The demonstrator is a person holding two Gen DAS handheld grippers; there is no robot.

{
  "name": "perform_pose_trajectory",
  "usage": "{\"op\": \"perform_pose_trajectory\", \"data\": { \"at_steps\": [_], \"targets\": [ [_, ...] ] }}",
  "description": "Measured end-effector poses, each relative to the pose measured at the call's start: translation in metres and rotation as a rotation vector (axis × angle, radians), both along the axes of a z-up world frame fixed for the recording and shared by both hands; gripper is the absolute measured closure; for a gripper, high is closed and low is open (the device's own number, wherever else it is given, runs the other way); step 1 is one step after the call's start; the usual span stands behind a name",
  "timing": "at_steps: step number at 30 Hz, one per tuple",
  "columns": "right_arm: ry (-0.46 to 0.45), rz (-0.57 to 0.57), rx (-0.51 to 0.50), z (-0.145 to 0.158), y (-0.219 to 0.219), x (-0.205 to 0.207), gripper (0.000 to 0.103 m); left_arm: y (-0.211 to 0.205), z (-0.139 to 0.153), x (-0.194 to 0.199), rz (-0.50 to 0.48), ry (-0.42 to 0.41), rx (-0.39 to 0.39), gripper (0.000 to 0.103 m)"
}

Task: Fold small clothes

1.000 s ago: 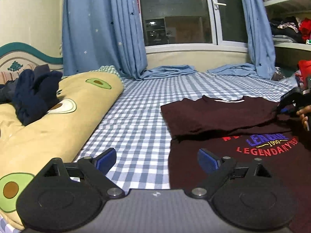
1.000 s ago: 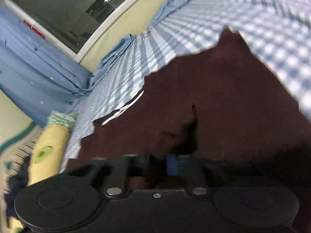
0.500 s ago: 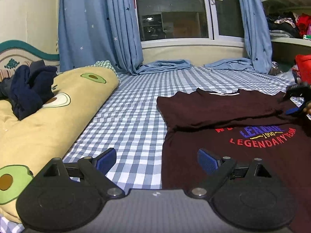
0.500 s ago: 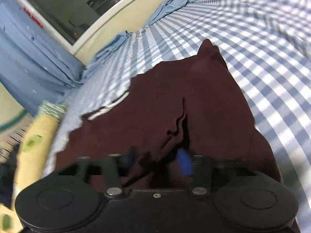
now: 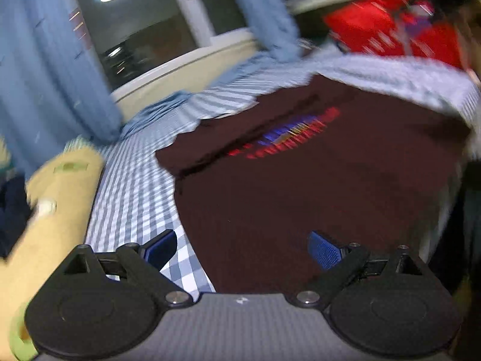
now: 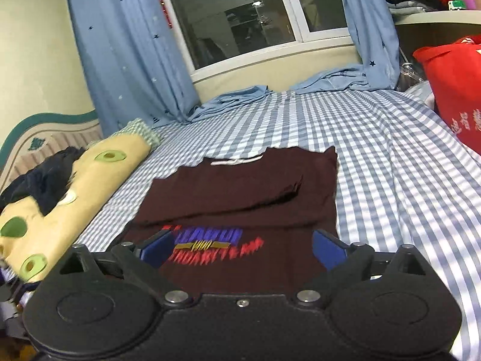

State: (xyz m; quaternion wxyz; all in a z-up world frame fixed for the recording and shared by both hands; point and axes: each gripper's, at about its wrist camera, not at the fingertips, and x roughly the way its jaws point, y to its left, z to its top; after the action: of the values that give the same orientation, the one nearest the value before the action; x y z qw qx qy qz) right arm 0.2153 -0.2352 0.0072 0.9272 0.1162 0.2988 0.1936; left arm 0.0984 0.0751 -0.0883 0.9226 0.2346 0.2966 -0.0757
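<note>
A dark maroon T-shirt [image 6: 240,198] with a red and blue print lies flat on the blue checked bed sheet [image 6: 390,162]. Its sleeves are folded in across the chest, collar toward the window. My right gripper [image 6: 240,248] hangs above the shirt's lower half, its jaws opening wide with nothing between them. The left wrist view is blurred. There the same T-shirt [image 5: 300,186] fills the middle. My left gripper [image 5: 240,248] is open over the shirt's near left edge, one blue pad above the sheet [image 5: 132,198], the other above the cloth.
A yellow avocado-print bolster [image 6: 69,198] with dark clothes [image 6: 42,180] on it lies along the left. Blue curtains [image 6: 126,48] and the window close the far side. A red bag [image 6: 451,90] stands at the right edge of the bed.
My right gripper let go of the folded sleeve, opened, and pulled back and up to the shirt's lower part. My left gripper swung right and rolled, still open.
</note>
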Motion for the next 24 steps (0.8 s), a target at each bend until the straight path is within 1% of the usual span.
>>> {"op": "perform_pose_trajectory", "data": {
  "at_steps": [4,6,8,10,13,14,15,19,21,24],
  "targets": [
    [0.004,0.016,0.054,-0.004,0.012,-0.048,0.004,-0.022,-0.02,-0.02,-0.125,0.045,0.166,0.006],
    [0.022,0.024,0.085,-0.009,0.02,-0.064,0.004,-0.032,-0.033,-0.028,-0.186,0.052,0.25,0.006],
    [0.056,0.042,0.123,-0.017,0.028,-0.072,0.004,-0.043,-0.05,-0.033,-0.241,0.048,0.349,0.006],
    [0.082,0.058,0.149,-0.022,0.035,-0.077,0.004,-0.051,-0.068,-0.033,-0.264,0.039,0.442,0.006],
    [0.089,0.069,0.163,-0.023,0.041,-0.08,0.004,-0.06,-0.096,-0.029,-0.274,-0.016,0.596,0.007],
    [0.087,0.069,0.166,-0.022,0.042,-0.081,0.004,-0.061,-0.102,-0.027,-0.273,-0.036,0.628,0.006],
    [0.084,0.065,0.168,-0.022,0.042,-0.08,0.004,-0.063,-0.107,-0.027,-0.282,-0.051,0.647,0.005],
    [0.085,0.058,0.173,-0.02,0.042,-0.075,0.004,-0.069,-0.111,-0.033,-0.269,-0.083,0.664,0.005],
    [0.078,0.058,0.173,-0.019,0.041,-0.076,0.004,-0.069,-0.109,-0.038,-0.257,-0.104,0.655,0.005],
    [0.08,0.058,0.173,-0.019,0.041,-0.075,0.004,-0.068,-0.097,-0.042,-0.224,-0.165,0.646,0.007]
  ]
}}
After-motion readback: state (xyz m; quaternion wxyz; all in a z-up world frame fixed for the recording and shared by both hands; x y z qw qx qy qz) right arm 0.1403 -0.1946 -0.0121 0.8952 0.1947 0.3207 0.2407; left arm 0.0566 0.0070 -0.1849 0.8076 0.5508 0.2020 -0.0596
